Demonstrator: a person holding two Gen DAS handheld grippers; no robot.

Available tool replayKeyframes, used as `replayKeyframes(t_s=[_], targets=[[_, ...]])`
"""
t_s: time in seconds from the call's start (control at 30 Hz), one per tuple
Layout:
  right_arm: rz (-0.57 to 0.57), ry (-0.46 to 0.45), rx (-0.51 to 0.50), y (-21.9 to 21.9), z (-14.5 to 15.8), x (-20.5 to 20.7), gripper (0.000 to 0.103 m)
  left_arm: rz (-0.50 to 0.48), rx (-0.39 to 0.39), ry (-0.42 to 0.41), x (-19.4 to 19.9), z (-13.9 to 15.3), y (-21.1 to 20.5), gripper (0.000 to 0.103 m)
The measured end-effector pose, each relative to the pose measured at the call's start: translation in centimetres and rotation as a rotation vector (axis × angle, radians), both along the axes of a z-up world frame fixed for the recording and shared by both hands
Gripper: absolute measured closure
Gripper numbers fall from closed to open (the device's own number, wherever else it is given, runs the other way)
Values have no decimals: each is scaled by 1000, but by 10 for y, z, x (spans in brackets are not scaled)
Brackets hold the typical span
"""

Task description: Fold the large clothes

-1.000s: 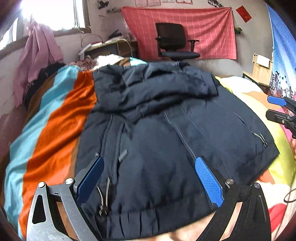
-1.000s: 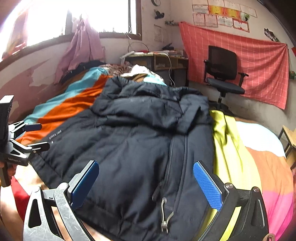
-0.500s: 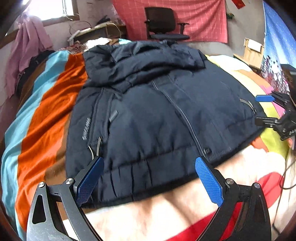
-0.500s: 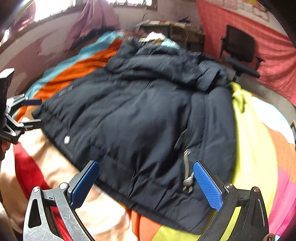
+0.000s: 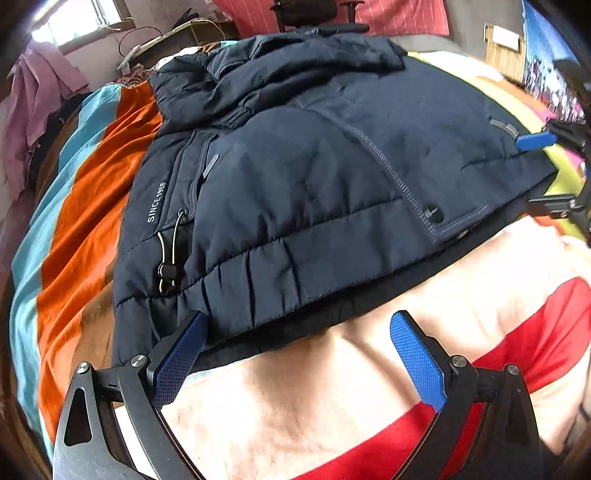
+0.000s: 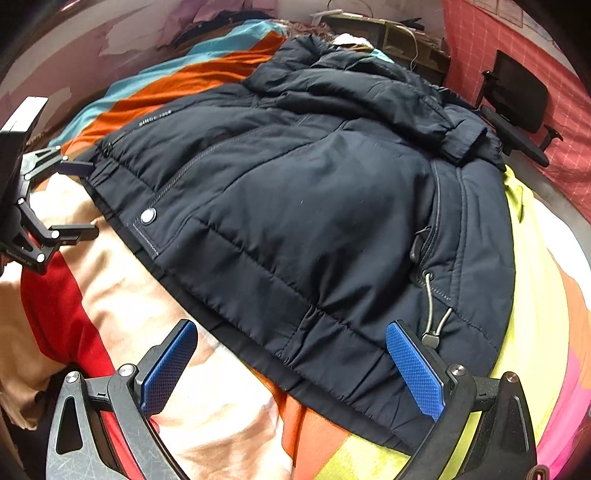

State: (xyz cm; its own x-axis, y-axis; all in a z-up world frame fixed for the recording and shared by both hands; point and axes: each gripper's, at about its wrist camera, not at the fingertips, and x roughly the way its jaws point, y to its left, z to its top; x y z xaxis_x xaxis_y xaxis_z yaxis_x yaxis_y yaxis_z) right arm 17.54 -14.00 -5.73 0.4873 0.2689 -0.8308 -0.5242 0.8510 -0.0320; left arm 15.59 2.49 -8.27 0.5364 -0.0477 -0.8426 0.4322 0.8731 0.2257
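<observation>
A dark navy padded jacket (image 5: pixel 314 177) is spread flat, front up, on a bed covered by a multicoloured striped blanket (image 5: pixel 85 221), its hem flanked by the wide-open left gripper (image 5: pixel 295 362) and wide-open right gripper (image 6: pixel 291 369).

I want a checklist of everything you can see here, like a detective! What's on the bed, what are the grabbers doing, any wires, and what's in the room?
Surface: bed cover with orange, teal, cream, red and yellow stripes.
Job's things: dark navy padded jacket lying flat, zipped front up, hood bunched at the far end; hem nearest the grippers.
Clutter: nothing seen on the bed beside the jacket.
Grippers: left gripper open at the hem's left corner; right gripper open at the hem's right corner; neither holds cloth.
Cables: white wires on the desk beyond the bed.
Surroundings: black office chair, red checked wall cloth, pink garment near the window.
</observation>
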Motion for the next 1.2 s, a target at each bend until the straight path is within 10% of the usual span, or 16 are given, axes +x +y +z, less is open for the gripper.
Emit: replayKeyframes(t_s=[0.43, 0.97, 1.2], targets=[[30, 11, -132, 8, -20, -4, 0, 41, 194, -96, 11, -23, 3, 6], [53, -141, -401, 19, -38, -13, 0, 143, 151, -221, 12, -5, 6, 6], [5, -253, -371, 15, -22, -7, 0, 170, 113, -254, 13, 7, 3, 7]])
